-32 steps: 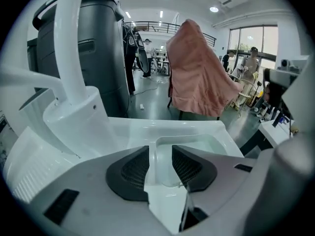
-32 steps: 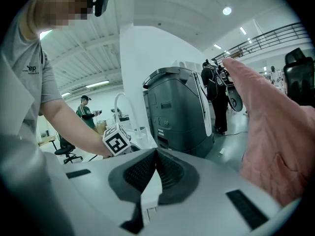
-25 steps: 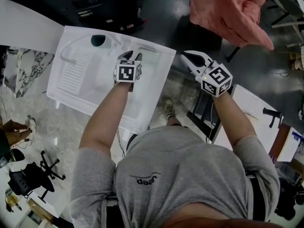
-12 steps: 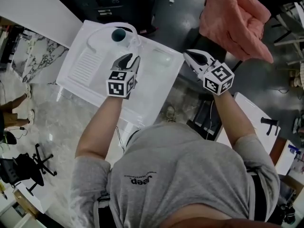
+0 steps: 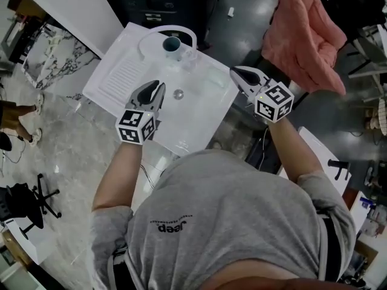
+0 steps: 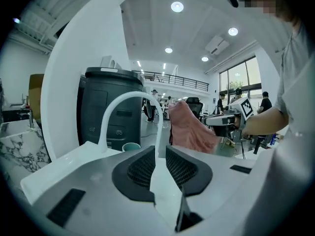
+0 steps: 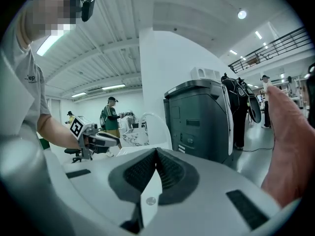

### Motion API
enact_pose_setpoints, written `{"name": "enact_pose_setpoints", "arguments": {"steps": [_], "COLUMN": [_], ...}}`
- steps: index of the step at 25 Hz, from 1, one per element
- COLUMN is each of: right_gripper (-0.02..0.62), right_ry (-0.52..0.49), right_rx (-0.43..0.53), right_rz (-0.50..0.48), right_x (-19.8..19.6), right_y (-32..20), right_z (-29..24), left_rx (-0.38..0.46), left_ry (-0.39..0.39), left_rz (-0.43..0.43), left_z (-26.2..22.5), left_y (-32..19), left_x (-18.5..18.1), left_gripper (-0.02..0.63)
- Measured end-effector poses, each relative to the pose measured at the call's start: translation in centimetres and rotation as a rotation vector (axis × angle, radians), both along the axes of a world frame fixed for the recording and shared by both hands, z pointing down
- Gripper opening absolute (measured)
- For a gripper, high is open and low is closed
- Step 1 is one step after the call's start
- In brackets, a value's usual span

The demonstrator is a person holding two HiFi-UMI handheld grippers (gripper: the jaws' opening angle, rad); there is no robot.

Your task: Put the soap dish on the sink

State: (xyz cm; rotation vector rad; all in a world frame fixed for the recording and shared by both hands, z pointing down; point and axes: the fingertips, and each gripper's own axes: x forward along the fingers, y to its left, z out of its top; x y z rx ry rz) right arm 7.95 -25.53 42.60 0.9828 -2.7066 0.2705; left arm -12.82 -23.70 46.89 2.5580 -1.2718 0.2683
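The white sink (image 5: 121,77) stands in front of me in the head view. A pale, see-through soap dish (image 5: 209,76) rests faintly visible on its far right corner. My left gripper (image 5: 156,87) hovers over the basin near the drain (image 5: 178,93), well apart from the dish. Its jaws are closing, and in the left gripper view nothing lies in the narrow gap of the left gripper (image 6: 160,149). My right gripper (image 5: 237,72) hangs just off the sink's right edge. The pads of the right gripper (image 7: 156,151) meet, with nothing held.
A white arched faucet (image 5: 172,34) and a teal cup (image 5: 172,43) stand at the sink's far end. A pink cloth (image 5: 308,35) hangs at the right. A dark grey cabinet (image 6: 110,107) stands behind the sink. People stand in the background.
My left gripper has drawn back from the sink's far right corner, where the dish lies, toward me and to the left, and its jaws have narrowed. The right gripper stays shut.
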Motion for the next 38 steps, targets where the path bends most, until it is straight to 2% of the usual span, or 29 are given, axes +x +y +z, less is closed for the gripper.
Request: {"name": "enact_pose_setpoints", "arguments": {"steps": [8, 15, 23, 38], "right_gripper": [0.054, 0.054, 0.052, 0.052], "right_ry": [0.015, -0.005, -0.041, -0.023], "right_rx": [-0.005, -0.041, -0.076, -0.062], "right_rz": [-0.034, -0.045, -0.024, -0.035], "right_x": [-2.5, -3.0, -2.4, -2.2], "right_y": [1.6, 3.8, 4.1, 4.6], "right_z": [-0.6, 0.0, 0.9, 0.7], "left_rx": [0.074, 0.048, 0.06, 0.054], "left_ry": [0.07, 0.162, 0.162, 0.151], "left_rz": [-0.017, -0.064, -0.062, -0.05], "left_z": [-2.8, -2.6, -2.9, -3.2], "left_y": [3.3, 6.2, 6.6, 7.1], "left_x": [-2.1, -2.5, -2.3, -2.1], "left_gripper": [0.04, 0.018, 0.015, 0.015]}}
